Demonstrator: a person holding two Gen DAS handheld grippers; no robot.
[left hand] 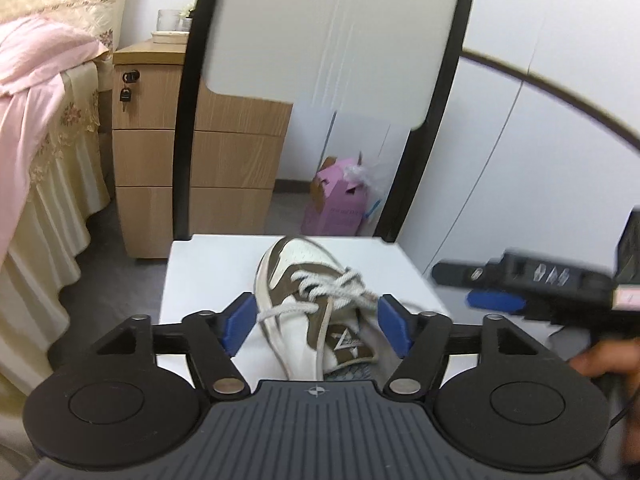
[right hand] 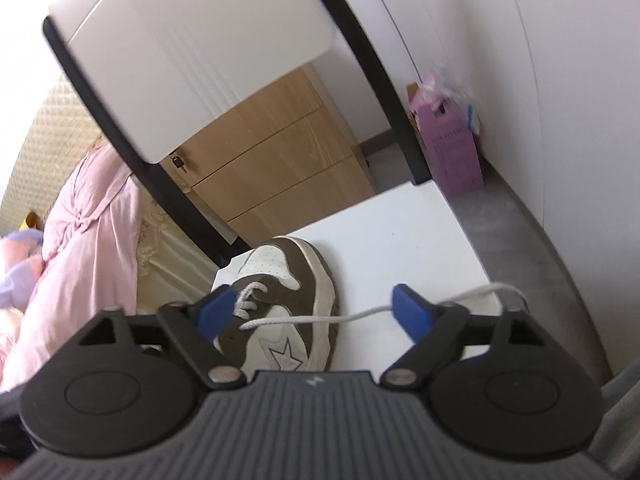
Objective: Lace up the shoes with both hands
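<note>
A brown and white sneaker [left hand: 304,300] lies on a white chair seat [left hand: 200,276], toe pointing away. Its grey-white laces [left hand: 332,288] are loose over the tongue. My left gripper [left hand: 316,320] is open, its blue pads on either side of the shoe's lace area. My right gripper shows at the right of the left wrist view [left hand: 476,284], blurred. In the right wrist view the right gripper [right hand: 312,308] is open above the sneaker [right hand: 288,280]. One lace end [right hand: 304,321] runs between its fingers and off to the right across the seat [right hand: 400,240].
The chair's white backrest [left hand: 336,40] with black frame stands behind the shoe. A wooden drawer cabinet [left hand: 152,152], a bed with pink cloth [left hand: 36,80], and a pink box [left hand: 340,204] by the wall lie beyond.
</note>
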